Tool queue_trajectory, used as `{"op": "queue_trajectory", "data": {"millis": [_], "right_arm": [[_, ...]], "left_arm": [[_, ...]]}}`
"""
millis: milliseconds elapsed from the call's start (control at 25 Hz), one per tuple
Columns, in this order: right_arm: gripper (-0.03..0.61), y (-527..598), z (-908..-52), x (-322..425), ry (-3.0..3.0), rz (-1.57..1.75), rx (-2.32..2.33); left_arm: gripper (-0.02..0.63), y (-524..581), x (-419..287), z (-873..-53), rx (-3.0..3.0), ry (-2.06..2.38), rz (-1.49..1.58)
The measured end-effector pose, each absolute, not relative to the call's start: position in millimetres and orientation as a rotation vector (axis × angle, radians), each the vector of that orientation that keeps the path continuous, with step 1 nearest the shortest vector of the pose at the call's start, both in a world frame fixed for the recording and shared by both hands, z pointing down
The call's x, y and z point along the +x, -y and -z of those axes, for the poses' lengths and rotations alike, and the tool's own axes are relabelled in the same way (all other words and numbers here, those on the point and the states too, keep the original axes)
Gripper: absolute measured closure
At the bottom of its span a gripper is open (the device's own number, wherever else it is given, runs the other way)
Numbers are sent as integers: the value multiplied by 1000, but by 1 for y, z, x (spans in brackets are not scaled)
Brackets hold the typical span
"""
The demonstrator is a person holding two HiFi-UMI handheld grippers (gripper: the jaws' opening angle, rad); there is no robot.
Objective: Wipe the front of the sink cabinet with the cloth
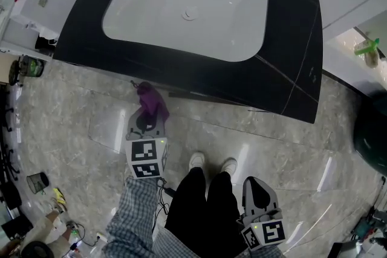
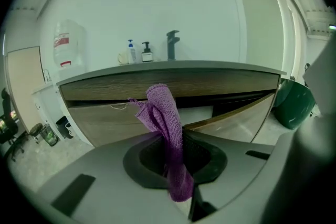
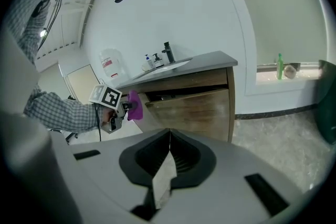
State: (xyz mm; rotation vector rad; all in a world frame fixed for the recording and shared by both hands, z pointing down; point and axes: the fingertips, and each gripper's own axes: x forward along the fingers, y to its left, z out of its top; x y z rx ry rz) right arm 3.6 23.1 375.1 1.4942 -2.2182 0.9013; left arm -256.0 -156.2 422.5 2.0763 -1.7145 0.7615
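Jaws of L gripper clamped on purple cloth; R gripper jaws closed, nothing between.

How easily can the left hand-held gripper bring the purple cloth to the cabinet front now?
Probably easily: the left hand-held gripper, shut on the purple cloth, faces the cabinet front with nothing visible between them.

Person wears checked sleeves, black trousers, white shoes; left claw and right claw are grey.
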Motion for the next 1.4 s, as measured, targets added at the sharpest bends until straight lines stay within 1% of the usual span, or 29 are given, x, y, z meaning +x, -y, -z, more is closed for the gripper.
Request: {"op": "queue_trajectory", "data": {"millis": [640, 840, 1120, 1400], "right_arm": [[561, -52, -403, 49, 2175, -988, 1583], [561, -52, -405, 59, 2171, -996, 1595], [561, -54, -411, 74, 2150, -1034, 1621], [561, -55, -414, 87, 2137, -1053, 1645]], "left_arm": [[560, 168, -202, -429, 2103, 1700, -789], [560, 167, -187, -429, 2133, 1668, -855], [560, 165, -137, -430, 2238, 1552, -904], [560, 161, -91, -430, 2294, 1475, -874]]}}
